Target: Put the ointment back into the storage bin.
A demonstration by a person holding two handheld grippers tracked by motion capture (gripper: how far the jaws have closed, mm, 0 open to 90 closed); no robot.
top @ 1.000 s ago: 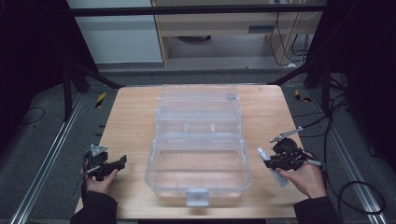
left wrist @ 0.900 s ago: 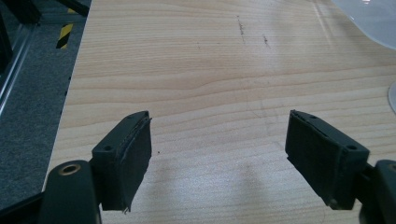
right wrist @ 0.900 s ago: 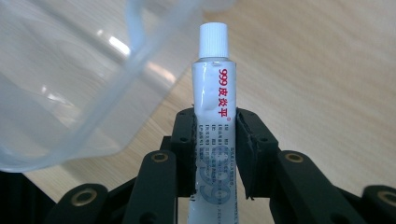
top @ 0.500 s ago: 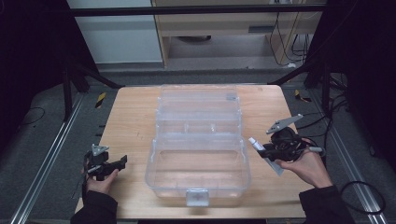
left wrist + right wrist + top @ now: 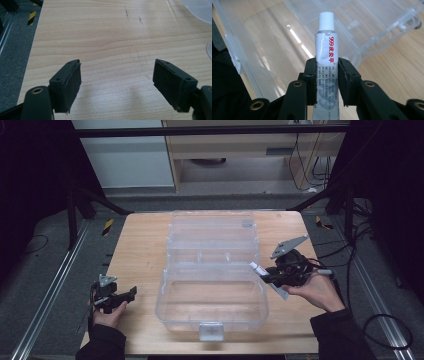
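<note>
I judge I am in the carry step: the tube (image 5: pixel 326 57) is gripped and being brought to the open clear box (image 5: pixel 212 307), so what remains is to set it inside. In the right gripper view, the right gripper (image 5: pixel 327 82) has its 2 fingers (image 5: pixel 310 80) pressed onto the tube's lower half, 1 on each flat side, with the white cap and the red print standing out well past the fingertips. The tube sits straight between them, not skewed. In the high view the right gripper (image 5: pixel 263 274) hangs just at the box's right wall, and the tube (image 5: pixel 256 268) points its cap over the rim toward the inside. Ahead of the fingertips I see the box's near tray, bare, with the hinged lid and its dividers beyond it. The next move, as I read it, calls for pushing the fingers forward past the wall, tipping the cap down toward the tray floor, and only then spreading them, low enough that the tube does not bounce or roll. The left gripper (image 5: pixel 119 298) rests on the bench (image 5: pixel 140 250) well apart from the box; its fingers (image 5: pixel 67 83) are spread wide with nothing between them but bare wood.
</note>
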